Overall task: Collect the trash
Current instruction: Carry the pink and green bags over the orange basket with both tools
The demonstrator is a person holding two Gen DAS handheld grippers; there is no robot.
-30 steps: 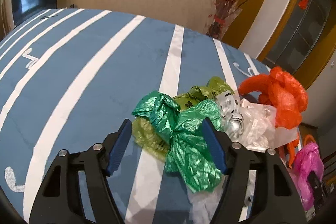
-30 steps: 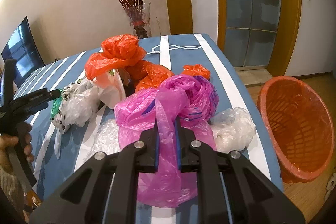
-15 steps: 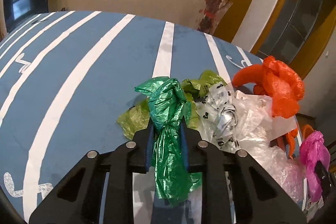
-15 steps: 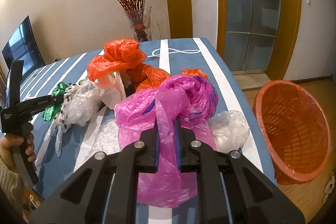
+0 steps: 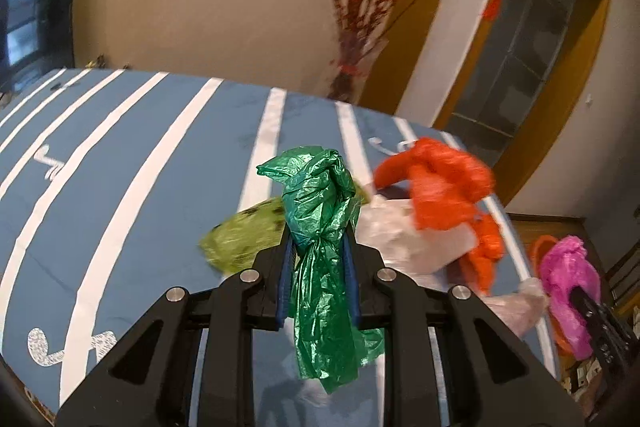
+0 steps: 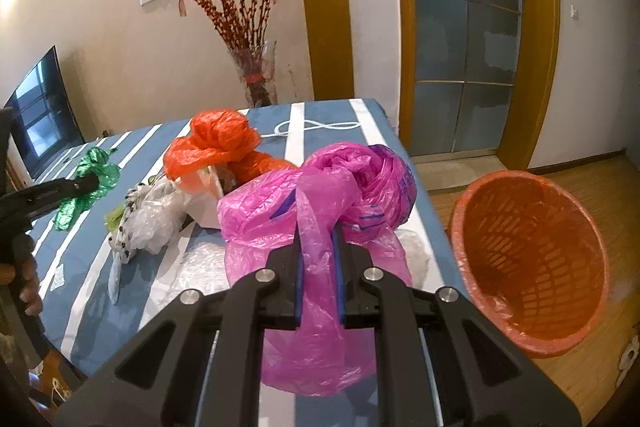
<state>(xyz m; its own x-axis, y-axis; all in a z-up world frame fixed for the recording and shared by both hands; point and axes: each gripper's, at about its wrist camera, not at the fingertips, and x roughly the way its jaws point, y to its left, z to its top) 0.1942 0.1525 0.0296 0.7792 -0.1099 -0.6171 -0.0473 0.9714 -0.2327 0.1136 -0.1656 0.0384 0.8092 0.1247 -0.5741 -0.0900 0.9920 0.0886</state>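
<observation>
My left gripper (image 5: 318, 251) is shut on a crumpled green plastic bag (image 5: 320, 211) and holds it lifted above the blue striped tablecloth (image 5: 140, 163). My right gripper (image 6: 318, 239) is shut on a pink plastic bag (image 6: 340, 187), held above the table's right edge. The green bag also shows at the left of the right wrist view (image 6: 90, 179). An orange mesh trash basket (image 6: 532, 263) stands on the floor to the right of the table. An orange bag (image 6: 216, 147), clear and white bags (image 6: 156, 215) and a yellow-green bag (image 5: 244, 235) lie on the table.
A glass vase of red branches (image 6: 256, 79) stands at the table's far edge. A TV (image 6: 40, 111) is at the left wall. A glass door with a wooden frame (image 6: 464, 39) is behind the basket. The floor is wood.
My left gripper closed on the green bag and lifted it off the pile. My right gripper rose with the pink bag, and the basket now looks nearer.
</observation>
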